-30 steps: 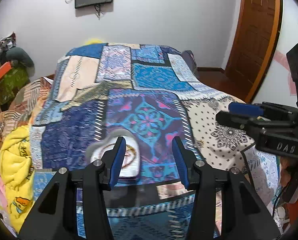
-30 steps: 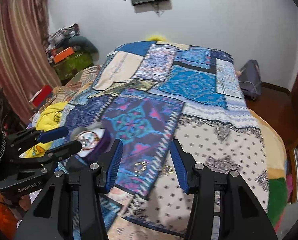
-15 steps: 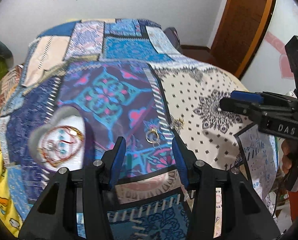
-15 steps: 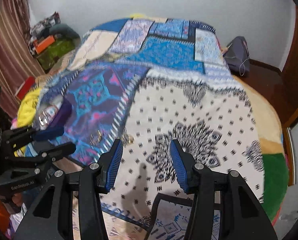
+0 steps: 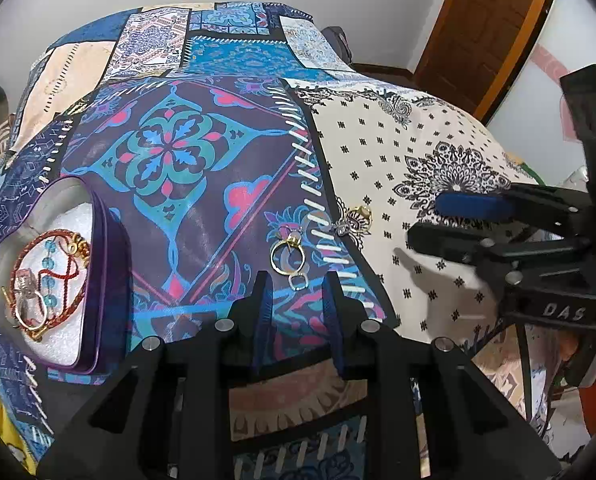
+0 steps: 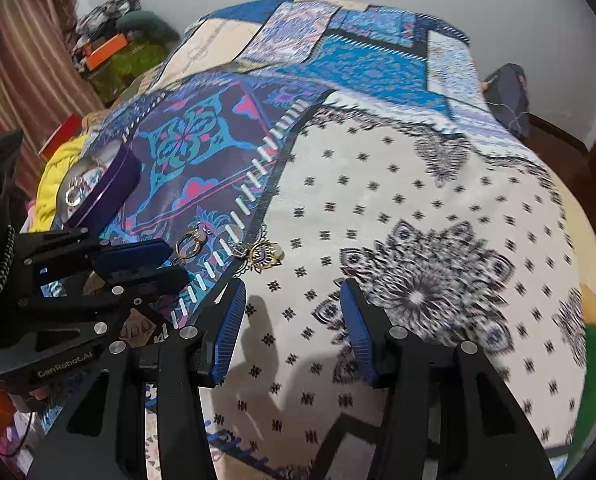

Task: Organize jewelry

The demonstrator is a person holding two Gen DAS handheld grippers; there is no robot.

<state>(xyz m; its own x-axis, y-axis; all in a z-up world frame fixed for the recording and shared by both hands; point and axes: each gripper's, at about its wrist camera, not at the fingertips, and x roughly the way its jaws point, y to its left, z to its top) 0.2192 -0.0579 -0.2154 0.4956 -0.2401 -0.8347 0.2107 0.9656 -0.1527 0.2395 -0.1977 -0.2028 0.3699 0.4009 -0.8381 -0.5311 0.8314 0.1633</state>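
A gold ring [image 5: 286,255] with a small silver ring [image 5: 298,281] beside it lies on the patchwork bedspread, just ahead of my left gripper [image 5: 296,285], which is open and empty. The gold ring also shows in the right wrist view [image 6: 188,245]. A gold and silver jewelry piece [image 5: 353,219] lies further right on the white patch, also in the right wrist view [image 6: 262,255]. A purple heart-shaped box [image 5: 98,264] at left holds red bracelets and rings. My right gripper [image 6: 292,302] is open and empty, hovering near the gold and silver piece.
The bed [image 6: 417,200] fills both views. Yellow cloth [image 6: 56,168] and clutter lie at its left side. A wooden door [image 5: 493,28] stands at the far right. A dark bag [image 6: 505,92] sits on the floor beyond the bed.
Both grippers have moved right and dipped down toward the bed. The rings came into view in front of the left gripper, whose jaws have narrowed. The box shifted to the left.
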